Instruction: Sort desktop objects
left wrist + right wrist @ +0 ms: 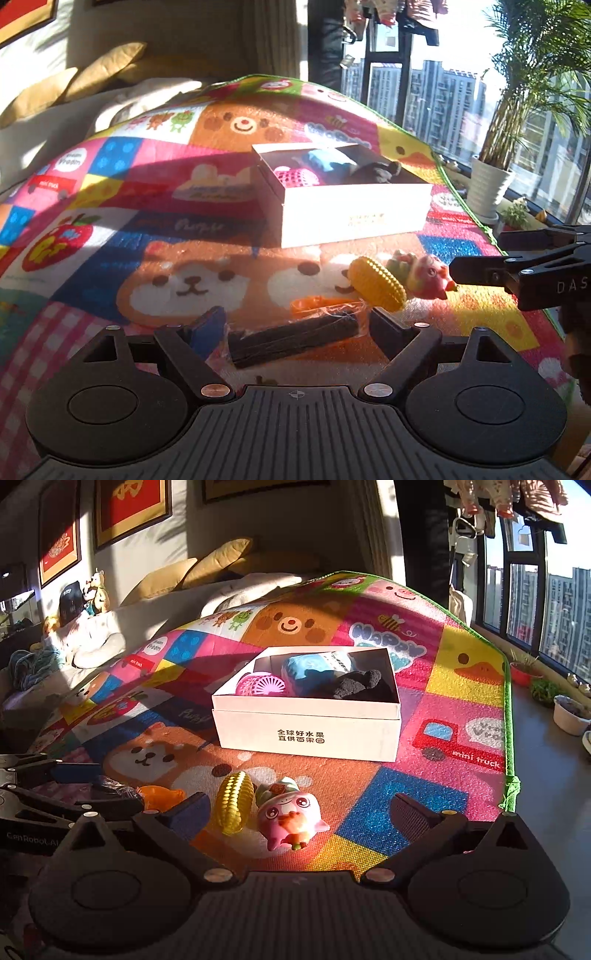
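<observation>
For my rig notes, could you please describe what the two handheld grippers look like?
Both are matte black plastic. The left gripper has two round discs on a ribbed base, silver screws at the linkage pivots and a blue pad on one finger. The right gripper is built the same; its side shows pale lettering in the left view.

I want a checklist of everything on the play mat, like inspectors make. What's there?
Surface: colourful cartoon play mat, sunlit.
Job's things: white box holding a pink ball, a blue-and-white packet and a dark fuzzy thing; loose on the mat: yellow corn toy, pink animal toy, orange toy, dark wrapped bar.
Clutter: nothing seen.
Grippers: left gripper open around the wrapped bar; right gripper open wide around the corn and pink toy.
Cables: nothing seen.
Surroundings: cushions, framed pictures, potted palm, windows.
</observation>
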A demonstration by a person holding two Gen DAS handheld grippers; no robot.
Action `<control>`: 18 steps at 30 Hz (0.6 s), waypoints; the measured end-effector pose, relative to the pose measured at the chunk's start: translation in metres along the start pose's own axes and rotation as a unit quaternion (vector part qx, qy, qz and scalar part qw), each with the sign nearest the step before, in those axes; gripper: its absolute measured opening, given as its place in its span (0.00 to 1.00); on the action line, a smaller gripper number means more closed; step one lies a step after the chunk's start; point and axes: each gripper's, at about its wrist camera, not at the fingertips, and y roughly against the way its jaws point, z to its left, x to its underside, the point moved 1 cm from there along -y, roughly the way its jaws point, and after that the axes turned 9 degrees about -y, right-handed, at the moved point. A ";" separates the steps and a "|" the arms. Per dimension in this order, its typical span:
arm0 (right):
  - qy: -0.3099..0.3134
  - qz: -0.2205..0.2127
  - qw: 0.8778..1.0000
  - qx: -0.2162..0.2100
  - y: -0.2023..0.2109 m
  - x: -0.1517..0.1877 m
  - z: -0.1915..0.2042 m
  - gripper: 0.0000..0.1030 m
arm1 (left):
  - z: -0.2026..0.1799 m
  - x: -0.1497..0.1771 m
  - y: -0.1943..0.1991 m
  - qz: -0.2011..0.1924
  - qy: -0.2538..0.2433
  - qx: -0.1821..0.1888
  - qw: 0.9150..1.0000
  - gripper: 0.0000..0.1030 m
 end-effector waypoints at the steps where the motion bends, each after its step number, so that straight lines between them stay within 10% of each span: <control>1: -0.003 0.001 1.000 0.002 0.003 0.004 0.001 1.00 | -0.001 0.004 0.000 0.003 0.002 0.002 1.000 0.88; 18: -0.028 0.074 0.996 0.046 -0.006 0.052 0.000 1.00 | -0.019 0.022 -0.005 0.002 -0.014 0.015 1.000 1.00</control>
